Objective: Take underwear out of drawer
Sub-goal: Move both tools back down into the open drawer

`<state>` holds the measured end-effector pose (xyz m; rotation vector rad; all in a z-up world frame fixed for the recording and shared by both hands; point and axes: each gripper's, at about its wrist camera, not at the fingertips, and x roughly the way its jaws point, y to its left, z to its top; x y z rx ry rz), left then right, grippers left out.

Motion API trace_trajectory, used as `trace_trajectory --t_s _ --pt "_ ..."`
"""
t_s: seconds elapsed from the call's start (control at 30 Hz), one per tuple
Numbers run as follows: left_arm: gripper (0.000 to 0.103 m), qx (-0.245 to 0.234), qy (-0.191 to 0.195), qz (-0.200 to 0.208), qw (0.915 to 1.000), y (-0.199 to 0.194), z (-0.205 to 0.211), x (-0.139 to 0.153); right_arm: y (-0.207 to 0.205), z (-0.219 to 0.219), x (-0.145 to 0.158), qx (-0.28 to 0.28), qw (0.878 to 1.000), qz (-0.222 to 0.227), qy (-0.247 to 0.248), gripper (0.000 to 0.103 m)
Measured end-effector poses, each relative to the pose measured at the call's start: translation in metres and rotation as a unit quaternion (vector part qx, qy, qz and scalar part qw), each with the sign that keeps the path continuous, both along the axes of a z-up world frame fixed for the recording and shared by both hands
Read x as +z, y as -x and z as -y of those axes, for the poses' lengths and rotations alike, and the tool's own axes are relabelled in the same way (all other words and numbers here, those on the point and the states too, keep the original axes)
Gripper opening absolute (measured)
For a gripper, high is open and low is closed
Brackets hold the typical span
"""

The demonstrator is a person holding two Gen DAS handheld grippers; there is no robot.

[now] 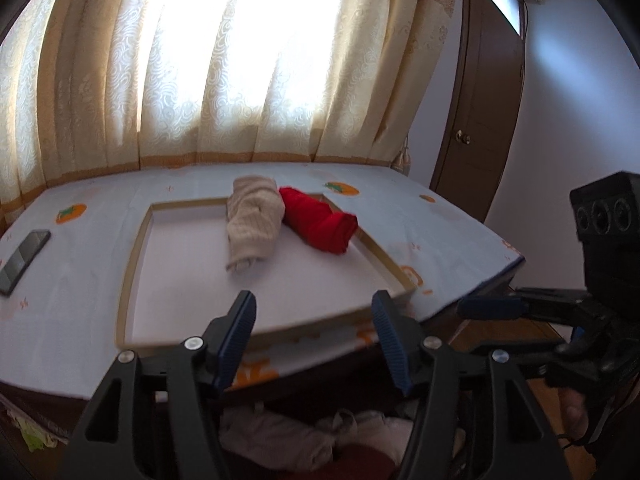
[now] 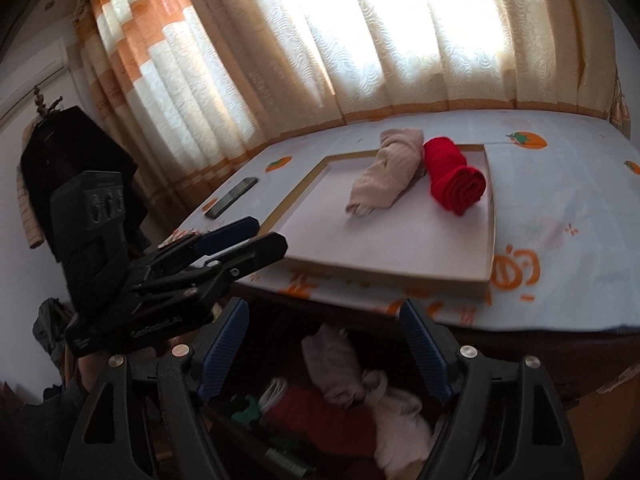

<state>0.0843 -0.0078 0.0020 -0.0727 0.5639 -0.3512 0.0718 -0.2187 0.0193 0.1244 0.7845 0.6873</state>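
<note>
At the far left of the worktop [image 1: 80,280], which wears a pale cloth printed with orange fruit, a dark phone [image 1: 23,261] lies flat. To its right sits a shallow tray [image 1: 134,264] with a light wooden rim, near the front edge. In the tray's far right part lie two rolled pieces of underwear: a beige roll [image 1: 253,225] and, touching it on the right, a red roll [image 1: 320,222] whose far end leans on the tray's right rim. Behind everything hangs a cream and orange curtain [image 1: 224,60] lit by the window, and a brown door [image 1: 476,128] stands at the far right.

Below the front edge of the worktop the drawer [image 2: 248,432] stands open, with a heap of more underwear [image 2: 344,392] inside it in beige, dark red and white; the garments are dim and blurred there.

The left tongs [image 1: 314,340] are released, their blue pads apart over the tray's front edge with nothing between them. The right tongs [image 2: 324,350] are also released and empty, poised above the open drawer. Each pair shows in the other's view, beside it at the front of the worktop
</note>
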Motion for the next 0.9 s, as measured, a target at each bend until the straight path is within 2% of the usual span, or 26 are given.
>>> trace_trajectory --t_s 0.27,0.53,0.9 --pt "0.061 0.027 0.003 -0.018 0.9995 0.034 -0.018 -0.029 0.04 0.003 -0.009 0.013 0.999 0.028 0.039 0.08" --pt "0.061 0.064 -0.017 -0.047 0.9967 0.056 -0.036 -0.067 0.057 -0.008 -0.049 0.033 0.993 0.042 0.102 0.08" --pt "0.061 0.09 -0.02 -0.093 0.9914 0.061 -0.055 -0.105 0.055 -0.043 -0.107 0.093 0.986 -0.001 0.135 0.08"
